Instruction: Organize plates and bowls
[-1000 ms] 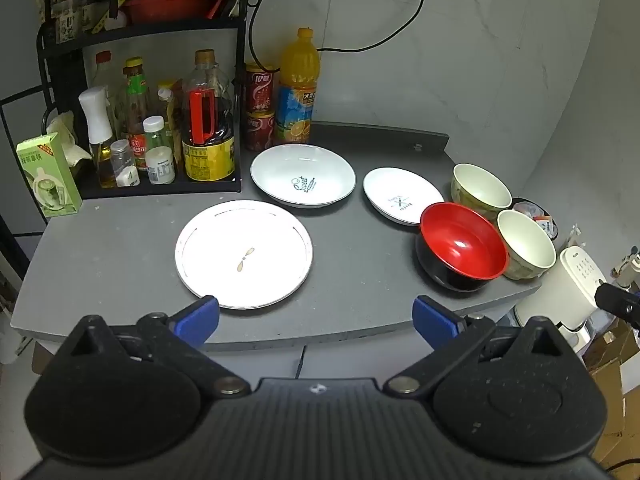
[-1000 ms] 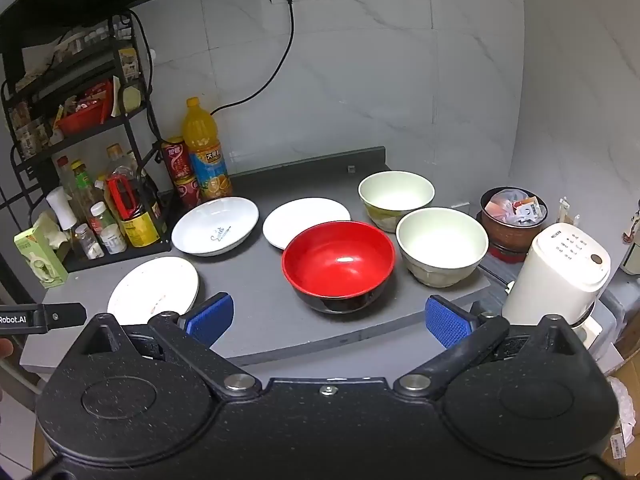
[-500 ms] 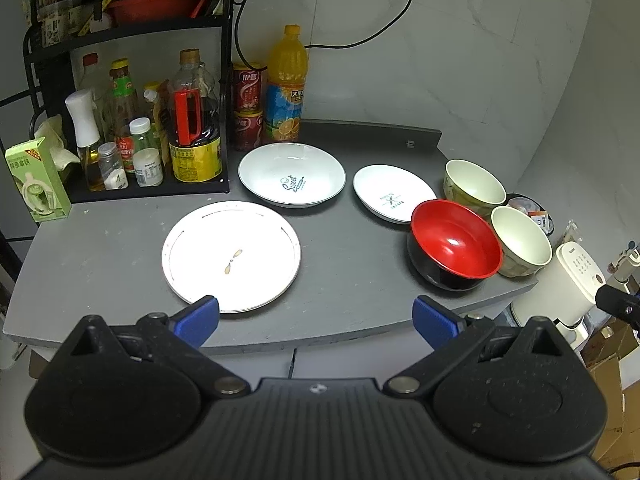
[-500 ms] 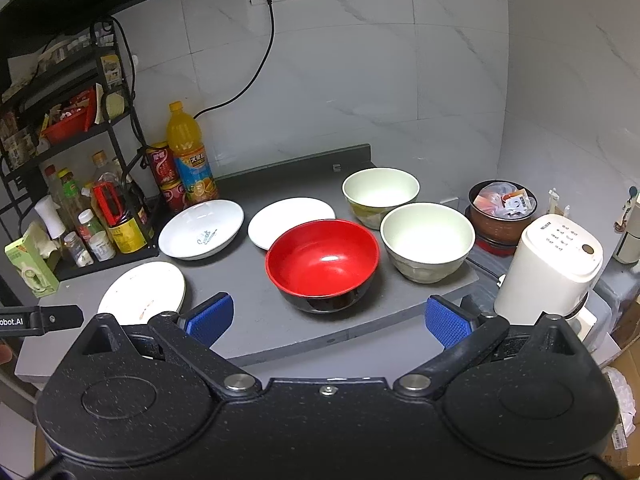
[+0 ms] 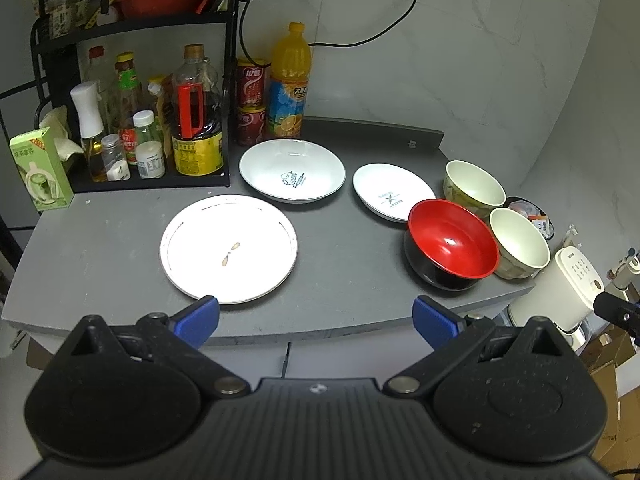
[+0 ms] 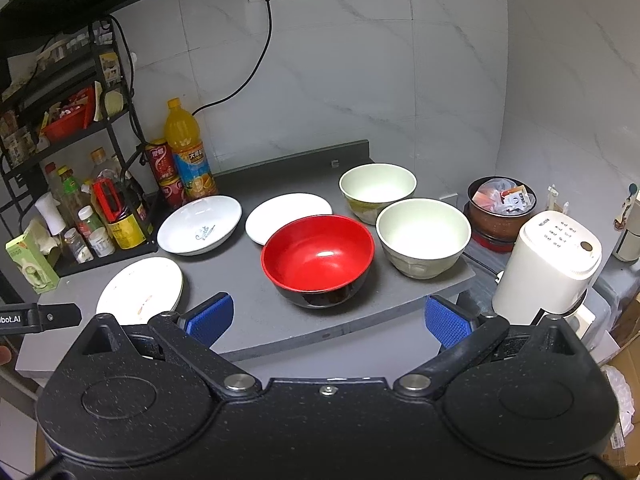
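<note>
Rack (image 5: 132,92) of bottles stands upper left in the left wrist view, on the grey table (image 5: 100,248). Flat plate (image 5: 229,249) left of centre; deep plate (image 5: 292,170) above it; small plate (image 5: 394,192) further right. Red bowl (image 5: 452,244) right of centre, touching the near cream bowl (image 5: 520,242); far cream bowl (image 5: 474,188) above. Left tool (image 5: 316,316) at bottom, jaws wide apart, empty. Right tool (image 6: 326,314) likewise spread wide, empty, below the red bowl.

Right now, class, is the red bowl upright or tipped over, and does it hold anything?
Upright and empty. The red bowl sits on its base on the counter, its mouth facing up, its red inside bare but for a light glint.
</note>
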A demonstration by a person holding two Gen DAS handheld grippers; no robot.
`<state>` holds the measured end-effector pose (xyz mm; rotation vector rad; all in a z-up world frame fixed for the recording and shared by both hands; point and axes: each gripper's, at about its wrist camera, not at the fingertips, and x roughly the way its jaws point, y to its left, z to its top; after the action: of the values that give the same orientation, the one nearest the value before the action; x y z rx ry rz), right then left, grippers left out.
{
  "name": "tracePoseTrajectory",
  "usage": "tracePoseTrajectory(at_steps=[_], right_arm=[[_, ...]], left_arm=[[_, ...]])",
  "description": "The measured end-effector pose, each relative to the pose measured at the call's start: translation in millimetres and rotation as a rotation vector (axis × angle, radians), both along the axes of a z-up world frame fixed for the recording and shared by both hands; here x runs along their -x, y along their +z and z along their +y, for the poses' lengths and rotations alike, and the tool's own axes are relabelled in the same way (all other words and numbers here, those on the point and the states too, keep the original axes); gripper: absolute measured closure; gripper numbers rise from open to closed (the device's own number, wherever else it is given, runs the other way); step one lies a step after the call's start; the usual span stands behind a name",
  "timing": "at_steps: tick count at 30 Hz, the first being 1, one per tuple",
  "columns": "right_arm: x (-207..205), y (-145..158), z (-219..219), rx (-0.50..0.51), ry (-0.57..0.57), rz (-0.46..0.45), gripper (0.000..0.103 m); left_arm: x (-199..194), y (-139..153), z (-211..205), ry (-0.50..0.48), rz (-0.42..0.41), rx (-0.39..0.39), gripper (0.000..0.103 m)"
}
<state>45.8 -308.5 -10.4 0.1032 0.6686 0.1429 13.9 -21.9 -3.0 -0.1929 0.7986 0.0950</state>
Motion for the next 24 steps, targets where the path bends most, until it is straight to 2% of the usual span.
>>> tracePoseTrajectory(at_steps=[24], right_arm=[[7.5,-0.7,2.5,0.004,0.053,0.019,0.0]], left_arm=[[23.2,7.3,2.0,0.051,-0.007,0.005,0.001]])
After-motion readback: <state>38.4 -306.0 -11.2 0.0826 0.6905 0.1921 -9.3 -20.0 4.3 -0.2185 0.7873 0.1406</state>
